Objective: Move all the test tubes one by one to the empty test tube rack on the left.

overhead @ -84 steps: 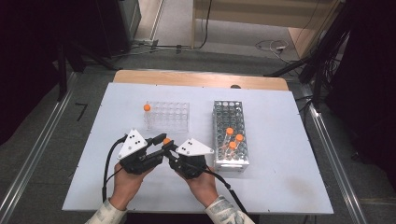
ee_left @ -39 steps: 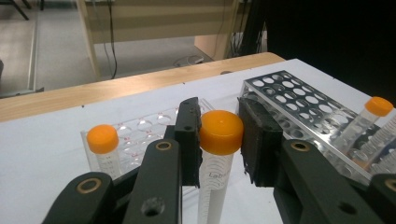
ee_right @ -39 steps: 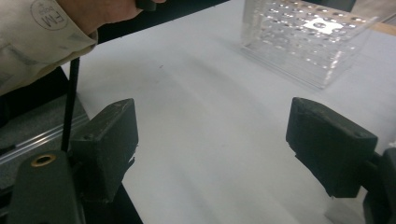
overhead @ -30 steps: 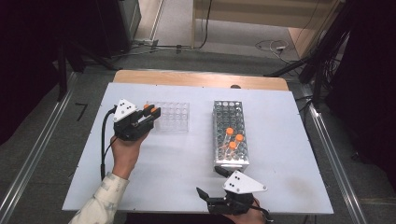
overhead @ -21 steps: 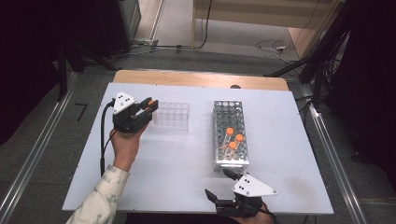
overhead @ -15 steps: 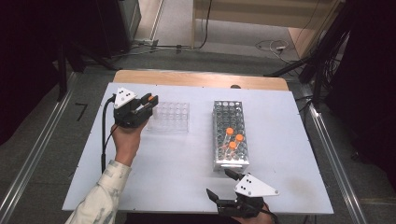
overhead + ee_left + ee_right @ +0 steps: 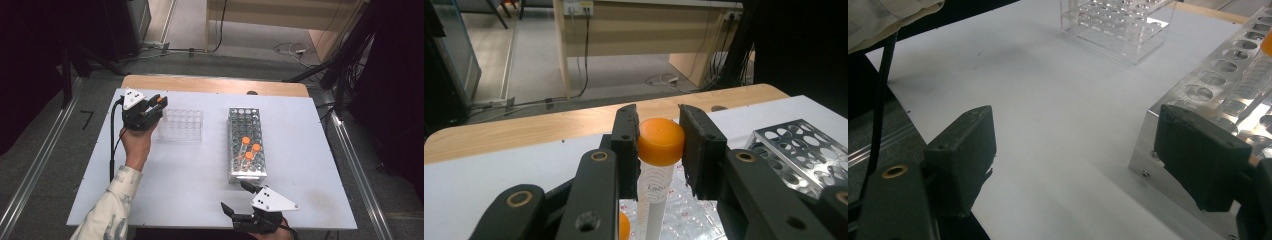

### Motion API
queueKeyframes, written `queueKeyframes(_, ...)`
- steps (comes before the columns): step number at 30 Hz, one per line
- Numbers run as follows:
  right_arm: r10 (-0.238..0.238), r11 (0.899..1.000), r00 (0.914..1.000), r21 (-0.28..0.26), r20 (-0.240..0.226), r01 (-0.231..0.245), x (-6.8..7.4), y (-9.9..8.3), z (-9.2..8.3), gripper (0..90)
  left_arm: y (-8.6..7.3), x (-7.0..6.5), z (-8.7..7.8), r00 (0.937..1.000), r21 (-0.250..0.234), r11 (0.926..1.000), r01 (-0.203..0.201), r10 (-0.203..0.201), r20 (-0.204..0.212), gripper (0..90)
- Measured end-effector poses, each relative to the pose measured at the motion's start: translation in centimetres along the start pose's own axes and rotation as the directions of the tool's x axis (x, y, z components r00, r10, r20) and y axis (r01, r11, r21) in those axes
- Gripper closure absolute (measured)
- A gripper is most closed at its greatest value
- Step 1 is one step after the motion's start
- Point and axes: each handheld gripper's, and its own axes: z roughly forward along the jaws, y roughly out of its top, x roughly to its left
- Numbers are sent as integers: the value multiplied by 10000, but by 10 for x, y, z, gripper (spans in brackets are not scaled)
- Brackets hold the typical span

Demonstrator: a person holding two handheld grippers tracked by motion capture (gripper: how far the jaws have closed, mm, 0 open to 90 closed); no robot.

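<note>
**Orange-capped tube held above the clear rack's far left corner**

The orange-capped tube [image 7: 659, 165] sits clamped between the jaws of the left gripper [image 7: 156, 101], which grip it at the cap; its white body hangs down with printed lettering facing the left gripper view.

Largest first: the white worktop [image 7: 190, 185] carries everything, with a wooden edge strip [image 7: 210, 84] along its far side. On it, right of centre, stands the metal tube rack [image 7: 245, 142], a long perforated block holding three orange-capped tubes [image 7: 249, 150] near its front end. To its left, well apart, is the smaller clear plastic rack [image 7: 181, 125]. The left gripper hangs at that rack's far left corner, held by the person's left hand [image 7: 136, 145], a pale patterned sleeve [image 7: 107, 210] running to the bottom edge.

The right gripper [image 7: 237, 197] rests low at the near edge of the worktop, just in front of the metal rack's near end. Its jaws stand wide apart with nothing between them.
</note>
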Motion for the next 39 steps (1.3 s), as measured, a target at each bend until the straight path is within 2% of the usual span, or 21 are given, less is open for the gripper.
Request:
queueKeyframes(7,9,10000,10000,-8,5,-9,0,0,0,156,-2,1,6,10000,69,10000,-7,8,-99,704)
queueKeyframes(12,-15,10000,10000,-14,19,15,0,0,0,156,-5,0,7,9998,108,9998,-166,167,-108,703)
queueKeyframes(30,-157,9999,9999,20,23,157,2,-1,0,157,-33,-2,12,9987,554,9975,-434,448,-255,699)
queueKeyframes(39,-135,9999,9999,42,27,135,2,-1,0,157,-33,-3,10,9981,512,9972,-537,552,-288,624)
